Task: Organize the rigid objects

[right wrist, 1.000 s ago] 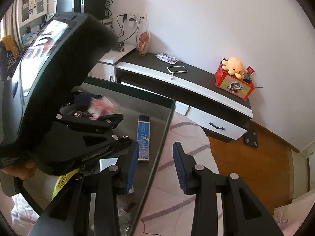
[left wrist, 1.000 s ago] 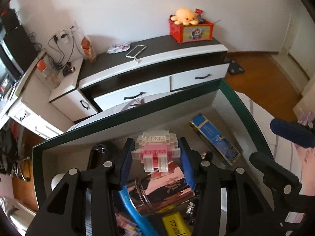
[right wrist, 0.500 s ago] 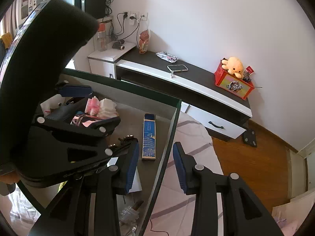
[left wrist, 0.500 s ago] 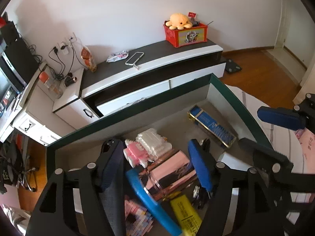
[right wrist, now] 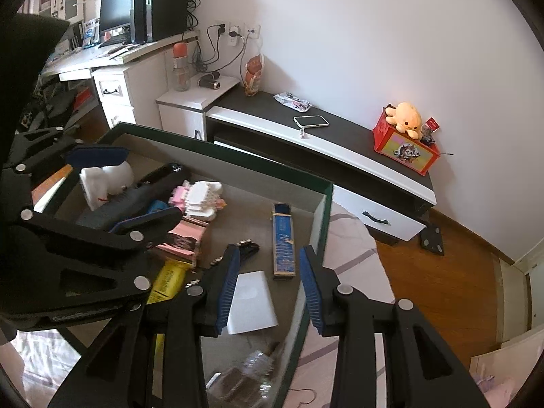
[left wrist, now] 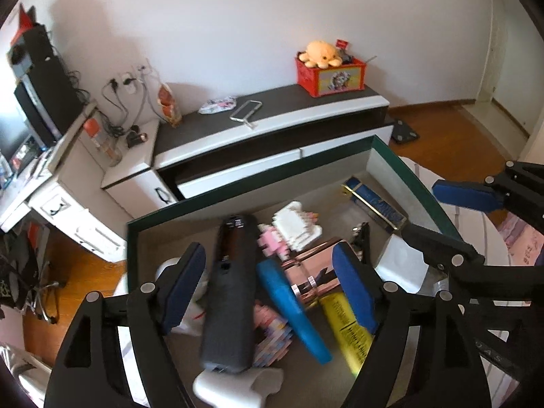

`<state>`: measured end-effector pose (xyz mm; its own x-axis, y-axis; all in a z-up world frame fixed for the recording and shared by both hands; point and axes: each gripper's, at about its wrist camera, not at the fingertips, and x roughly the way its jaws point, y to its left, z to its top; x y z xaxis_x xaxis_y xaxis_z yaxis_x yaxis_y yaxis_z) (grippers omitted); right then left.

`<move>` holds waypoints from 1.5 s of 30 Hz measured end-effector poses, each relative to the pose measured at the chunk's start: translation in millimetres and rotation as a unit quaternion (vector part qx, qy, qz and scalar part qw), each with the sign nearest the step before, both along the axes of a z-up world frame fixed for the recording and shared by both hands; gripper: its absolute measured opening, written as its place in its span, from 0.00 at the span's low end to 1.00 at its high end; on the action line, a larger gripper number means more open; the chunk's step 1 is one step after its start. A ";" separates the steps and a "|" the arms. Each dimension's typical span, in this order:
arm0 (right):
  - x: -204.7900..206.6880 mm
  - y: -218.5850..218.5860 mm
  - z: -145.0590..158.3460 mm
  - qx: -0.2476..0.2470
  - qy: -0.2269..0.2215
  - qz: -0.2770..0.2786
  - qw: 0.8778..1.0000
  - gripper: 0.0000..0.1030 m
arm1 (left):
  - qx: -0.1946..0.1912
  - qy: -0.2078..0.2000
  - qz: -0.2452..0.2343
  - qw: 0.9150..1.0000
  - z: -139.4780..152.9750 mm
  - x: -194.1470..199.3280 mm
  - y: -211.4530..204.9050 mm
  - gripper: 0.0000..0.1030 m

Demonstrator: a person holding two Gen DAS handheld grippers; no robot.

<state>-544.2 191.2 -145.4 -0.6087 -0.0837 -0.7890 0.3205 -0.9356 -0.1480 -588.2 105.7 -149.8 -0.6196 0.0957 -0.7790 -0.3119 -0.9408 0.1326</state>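
A green-rimmed open box (left wrist: 238,183) (right wrist: 238,159) holds many items. A pink and white brick toy (left wrist: 292,231) (right wrist: 200,199) lies loose in it. Beside it lie a long black device (left wrist: 231,289) (right wrist: 136,200), a shiny pink box (left wrist: 312,272), a blue tool (left wrist: 292,306), a yellow pack (left wrist: 350,329) (right wrist: 168,278) and a narrow blue box (left wrist: 374,204) (right wrist: 284,241). My left gripper (left wrist: 268,289) is open and empty above the box. My right gripper (right wrist: 268,289) is open and empty over the box's right wall, above a white card (right wrist: 251,302).
A low black and white cabinet (left wrist: 272,125) (right wrist: 323,142) stands behind the box, with a phone (left wrist: 244,110) and a red crate with a plush octopus (left wrist: 328,68) (right wrist: 404,136). A white desk with a monitor (right wrist: 115,13) is at left. Wooden floor (right wrist: 442,289) lies to the right.
My left gripper let go of the pink and white brick toy, which now lies in the box. The left gripper opened wide and pulled back and up. The right gripper stayed open.
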 end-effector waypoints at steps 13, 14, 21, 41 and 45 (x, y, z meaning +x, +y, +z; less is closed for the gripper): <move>17.4 -6.4 18.2 -0.036 0.030 -0.026 0.999 0.86 | 0.058 0.000 0.077 0.995 10.6 26.6 -56.1 1.00; 19.6 -7.2 19.0 -0.038 0.034 -0.026 0.998 1.00 | 0.058 -0.007 0.078 0.995 9.4 28.0 -57.2 1.00; 32.3 -15.0 24.9 -0.045 0.048 -0.018 0.998 1.00 | 0.054 0.036 0.089 0.994 12.1 50.7 -60.9 1.00; 99.9 -16.1 37.4 -0.062 0.089 -0.031 0.994 1.00 | 0.074 0.075 0.111 0.988 29.7 118.5 -68.6 1.00; 122.6 -13.5 42.2 -0.064 0.107 -0.040 0.991 1.00 | 0.065 0.084 0.105 0.989 35.0 146.5 -68.0 1.00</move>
